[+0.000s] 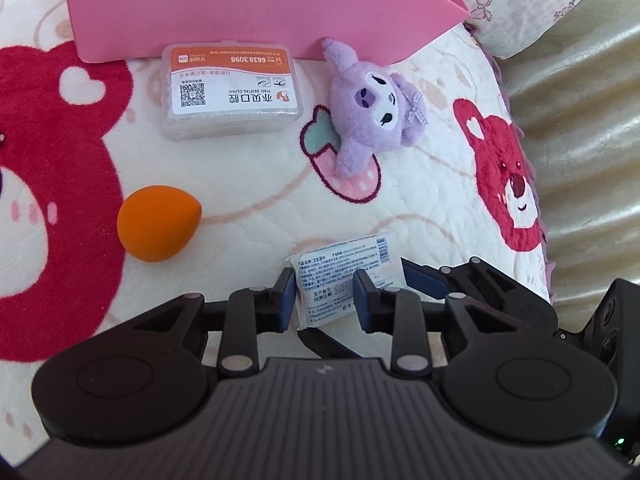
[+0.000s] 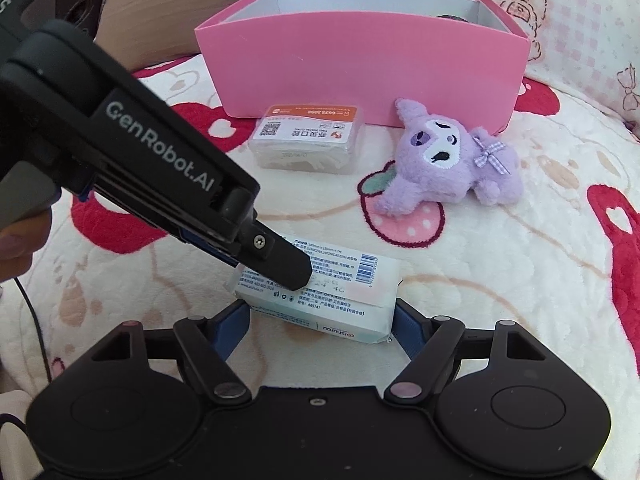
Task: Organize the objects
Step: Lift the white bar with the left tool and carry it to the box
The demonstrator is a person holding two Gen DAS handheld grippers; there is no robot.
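Note:
A white tissue packet point(image 1: 340, 264) with printed text and a barcode lies low over the bear-print blanket. My left gripper point(image 1: 325, 276) is shut on it across its short width. In the right wrist view the left gripper point(image 2: 288, 276) comes in from the left, its upper finger lying over the packet point(image 2: 348, 292). My right gripper point(image 2: 320, 314) spans the packet's long side, a blue pad touching each end. One of its fingers point(image 1: 428, 278) shows beside the packet in the left wrist view. Behind stands the open pink box point(image 2: 360, 72).
A clear dental floss case point(image 2: 308, 140) and a purple plush toy point(image 2: 448, 160) lie in front of the pink box point(image 1: 240, 8). An orange egg-shaped sponge point(image 1: 158, 224) sits to the left. The blanket's edge point(image 1: 536, 200) drops off at the right. A hand point(image 2: 16, 244) shows at the left.

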